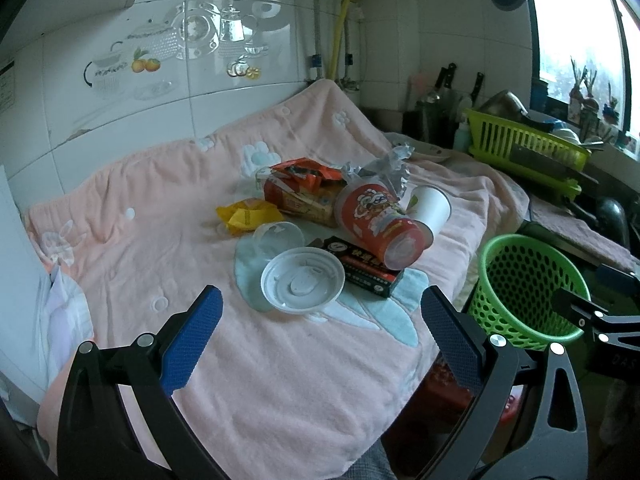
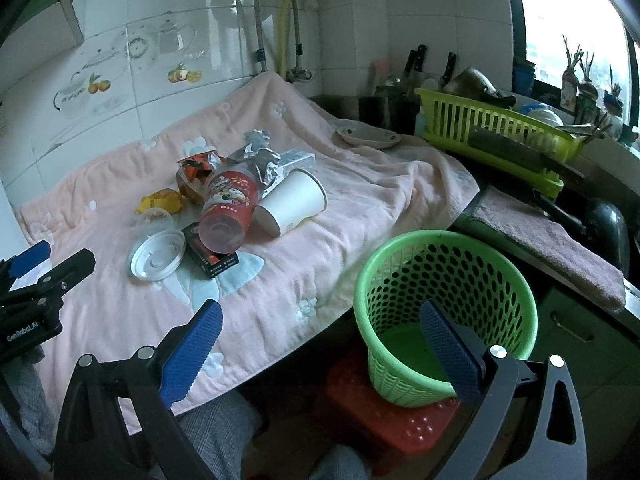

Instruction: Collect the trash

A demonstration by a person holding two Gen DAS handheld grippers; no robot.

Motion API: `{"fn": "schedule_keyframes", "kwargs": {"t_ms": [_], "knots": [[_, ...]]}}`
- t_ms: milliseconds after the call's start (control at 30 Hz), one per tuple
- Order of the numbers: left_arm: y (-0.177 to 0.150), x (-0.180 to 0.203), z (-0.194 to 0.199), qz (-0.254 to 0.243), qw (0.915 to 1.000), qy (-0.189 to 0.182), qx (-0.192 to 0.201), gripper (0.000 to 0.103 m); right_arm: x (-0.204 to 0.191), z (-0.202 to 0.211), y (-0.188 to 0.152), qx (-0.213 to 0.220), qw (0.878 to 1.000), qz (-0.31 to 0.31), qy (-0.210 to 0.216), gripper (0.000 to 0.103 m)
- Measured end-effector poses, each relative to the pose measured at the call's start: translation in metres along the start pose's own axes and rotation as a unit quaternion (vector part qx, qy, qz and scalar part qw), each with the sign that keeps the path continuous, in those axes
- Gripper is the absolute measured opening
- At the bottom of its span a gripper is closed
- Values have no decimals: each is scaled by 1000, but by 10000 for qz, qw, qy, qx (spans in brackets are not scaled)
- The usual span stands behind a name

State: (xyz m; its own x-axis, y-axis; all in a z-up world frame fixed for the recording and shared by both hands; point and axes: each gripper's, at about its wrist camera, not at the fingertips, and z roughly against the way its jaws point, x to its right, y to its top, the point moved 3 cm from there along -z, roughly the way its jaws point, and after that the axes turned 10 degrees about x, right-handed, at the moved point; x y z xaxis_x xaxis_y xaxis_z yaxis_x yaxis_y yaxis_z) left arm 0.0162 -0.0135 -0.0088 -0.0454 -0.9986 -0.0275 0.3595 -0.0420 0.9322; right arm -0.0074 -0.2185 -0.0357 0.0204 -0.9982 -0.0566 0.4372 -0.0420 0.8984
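Observation:
A heap of trash lies on a pink towel (image 1: 160, 248): a white plastic lid (image 1: 302, 281), a clear cup (image 1: 276, 240), a black box (image 1: 366, 270), a red printed cup (image 1: 382, 224) on its side, a white paper cup (image 1: 430, 204), a yellow wrapper (image 1: 246, 216), an orange snack bag (image 1: 304, 192) and foil (image 1: 390, 168). A green perforated bin (image 2: 444, 312) stands on a red stool (image 2: 400, 420) right of the towel. My left gripper (image 1: 322, 308) is open and empty, just short of the lid. My right gripper (image 2: 320, 324) is open and empty by the bin's left rim.
A green dish rack (image 2: 496, 136) with dishes stands at the back right, with a knife block (image 2: 400, 108) and a shallow dish (image 2: 368, 136) beside it. A pink cloth (image 2: 552, 240) covers the counter by a dark sink. Tiled wall behind.

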Motion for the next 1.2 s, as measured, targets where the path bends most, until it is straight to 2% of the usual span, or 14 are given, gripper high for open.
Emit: {"fn": "schedule_keyframes", "kwargs": {"t_ms": [1200], "knots": [[0, -2, -6, 31, 10000, -31, 19, 95, -2, -3, 1, 38, 10000, 34, -20, 96]]}}
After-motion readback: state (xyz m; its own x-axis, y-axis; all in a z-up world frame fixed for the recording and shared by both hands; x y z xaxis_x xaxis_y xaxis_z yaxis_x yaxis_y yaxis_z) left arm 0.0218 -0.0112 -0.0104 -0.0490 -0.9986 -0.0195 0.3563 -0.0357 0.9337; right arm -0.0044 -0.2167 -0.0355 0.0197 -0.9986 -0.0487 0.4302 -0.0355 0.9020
